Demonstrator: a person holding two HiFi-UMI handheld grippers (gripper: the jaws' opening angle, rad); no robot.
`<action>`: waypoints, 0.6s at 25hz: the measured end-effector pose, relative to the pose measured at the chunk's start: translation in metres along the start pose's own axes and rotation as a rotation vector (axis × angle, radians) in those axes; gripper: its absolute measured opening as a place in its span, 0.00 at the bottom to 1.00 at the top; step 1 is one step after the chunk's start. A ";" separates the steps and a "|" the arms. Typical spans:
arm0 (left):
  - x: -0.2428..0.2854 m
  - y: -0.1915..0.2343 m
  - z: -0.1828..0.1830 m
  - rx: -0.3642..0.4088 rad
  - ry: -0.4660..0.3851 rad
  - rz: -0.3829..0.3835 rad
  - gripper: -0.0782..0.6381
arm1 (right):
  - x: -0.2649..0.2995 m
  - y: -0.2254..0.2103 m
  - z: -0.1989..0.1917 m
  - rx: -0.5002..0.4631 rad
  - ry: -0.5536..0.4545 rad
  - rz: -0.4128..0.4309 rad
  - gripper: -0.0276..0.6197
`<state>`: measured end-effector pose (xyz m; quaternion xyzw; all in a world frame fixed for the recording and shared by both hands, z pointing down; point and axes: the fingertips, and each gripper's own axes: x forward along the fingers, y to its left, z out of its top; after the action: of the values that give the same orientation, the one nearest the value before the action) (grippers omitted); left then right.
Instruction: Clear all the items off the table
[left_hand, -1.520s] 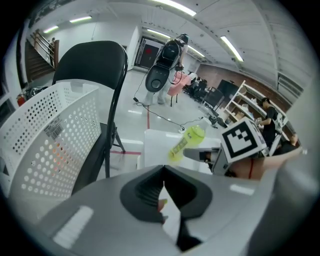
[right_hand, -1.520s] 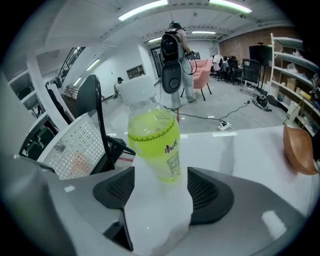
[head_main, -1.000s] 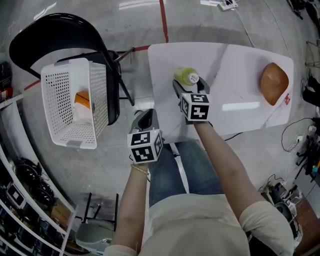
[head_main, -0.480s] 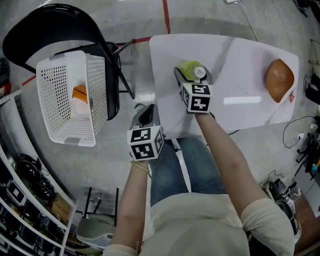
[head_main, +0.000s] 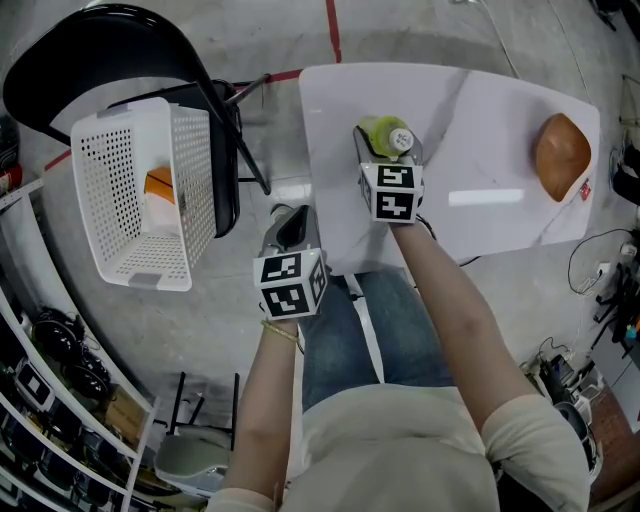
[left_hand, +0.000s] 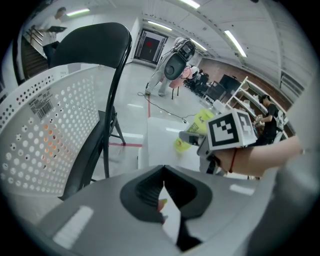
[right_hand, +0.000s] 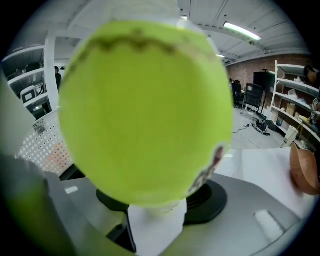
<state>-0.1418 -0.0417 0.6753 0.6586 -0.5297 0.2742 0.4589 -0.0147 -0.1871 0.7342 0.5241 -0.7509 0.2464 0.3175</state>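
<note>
Your right arm reaches forward over the table (head_main: 480, 110). The right gripper (head_main: 388, 150), its jaws having just been closing, clasps the green bottle (head_main: 380, 131) near the table's middle. Your left gripper (head_main: 290, 220), pinched together and empty, points steeply down off the table's near-left corner.

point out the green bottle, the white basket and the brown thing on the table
bottle (head_main: 380, 133): head view, on its green body.
basket (head_main: 196, 175): head view, on its perforated right wall.
brown item (head_main: 560, 155): head view, on the middle of its top.
</note>
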 end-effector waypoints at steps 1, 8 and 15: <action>-0.001 -0.001 0.000 -0.001 -0.002 -0.001 0.12 | 0.000 0.000 -0.002 -0.002 0.004 -0.001 0.45; -0.007 -0.006 0.004 0.005 -0.015 -0.008 0.12 | -0.010 -0.001 -0.010 0.013 0.026 -0.006 0.45; -0.014 -0.009 0.009 0.012 -0.035 -0.006 0.12 | -0.024 -0.004 -0.009 0.022 0.022 -0.014 0.45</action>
<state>-0.1381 -0.0431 0.6564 0.6678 -0.5338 0.2645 0.4463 -0.0033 -0.1668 0.7230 0.5301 -0.7409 0.2581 0.3217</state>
